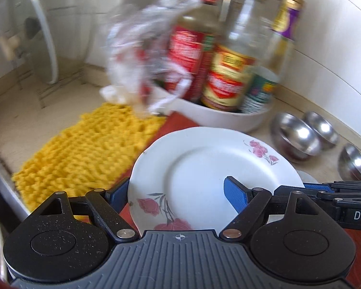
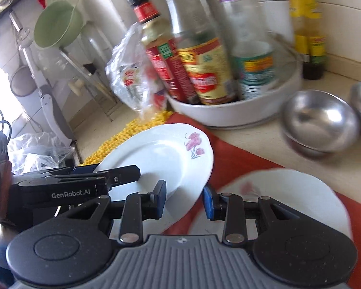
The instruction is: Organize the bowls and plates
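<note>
A white plate with pink flowers (image 1: 204,168) is held tilted above the red mat (image 2: 240,154). My left gripper (image 1: 178,195) is shut on its near rim, one blue pad above and one below. In the right wrist view the same plate (image 2: 161,154) hangs in the left gripper, and my right gripper (image 2: 184,201) is open with its pads either side of the plate's edge. A second flowered plate (image 2: 288,192) lies on the red mat under the right gripper. Steel bowls (image 1: 298,134) (image 2: 322,122) stand on the counter to the right.
A white basin (image 2: 240,110) full of sauce bottles (image 1: 226,72) stands behind the plates. A yellow knitted cloth (image 1: 84,154) lies left of the mat. A crumpled clear bag (image 1: 142,55) leans on the bottles. A green scoop (image 2: 57,26) hangs on the wall.
</note>
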`<state>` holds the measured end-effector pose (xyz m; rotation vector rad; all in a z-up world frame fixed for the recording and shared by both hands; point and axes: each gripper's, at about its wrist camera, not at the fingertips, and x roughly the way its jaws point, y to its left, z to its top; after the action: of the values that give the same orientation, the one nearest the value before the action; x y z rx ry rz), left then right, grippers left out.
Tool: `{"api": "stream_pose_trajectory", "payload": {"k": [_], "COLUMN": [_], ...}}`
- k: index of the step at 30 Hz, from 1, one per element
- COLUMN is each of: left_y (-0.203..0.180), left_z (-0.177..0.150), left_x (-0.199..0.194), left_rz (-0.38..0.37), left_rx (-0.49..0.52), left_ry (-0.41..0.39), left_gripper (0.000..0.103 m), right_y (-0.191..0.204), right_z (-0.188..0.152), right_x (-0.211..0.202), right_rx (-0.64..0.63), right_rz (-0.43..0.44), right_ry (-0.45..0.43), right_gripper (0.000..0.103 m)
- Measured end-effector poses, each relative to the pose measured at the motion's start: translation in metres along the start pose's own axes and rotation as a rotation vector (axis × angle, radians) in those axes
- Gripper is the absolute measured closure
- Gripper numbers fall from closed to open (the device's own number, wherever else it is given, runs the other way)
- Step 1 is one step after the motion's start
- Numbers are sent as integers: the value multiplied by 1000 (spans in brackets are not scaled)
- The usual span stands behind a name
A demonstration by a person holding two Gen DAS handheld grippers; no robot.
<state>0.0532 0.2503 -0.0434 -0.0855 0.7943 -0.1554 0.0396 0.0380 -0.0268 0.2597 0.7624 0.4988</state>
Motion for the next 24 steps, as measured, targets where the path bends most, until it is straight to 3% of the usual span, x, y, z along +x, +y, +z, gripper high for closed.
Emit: {"api": "stream_pose_trajectory", "payload": {"k": [13, 24], "left_y": [-84, -104], "left_z": [-22, -33], "left_x": [16, 22], "left_rz": [-148, -147], "left_rx": [124, 148], "left_ry": [71, 95], "left_gripper": [17, 17], "right_y": [-63, -79], "right_z": [-43, -55], "right_x": [-71, -84], "right_rx": [148, 177], "right_rz": [-130, -137], "right_ry": [-33, -32], "right_gripper": [68, 68]}}
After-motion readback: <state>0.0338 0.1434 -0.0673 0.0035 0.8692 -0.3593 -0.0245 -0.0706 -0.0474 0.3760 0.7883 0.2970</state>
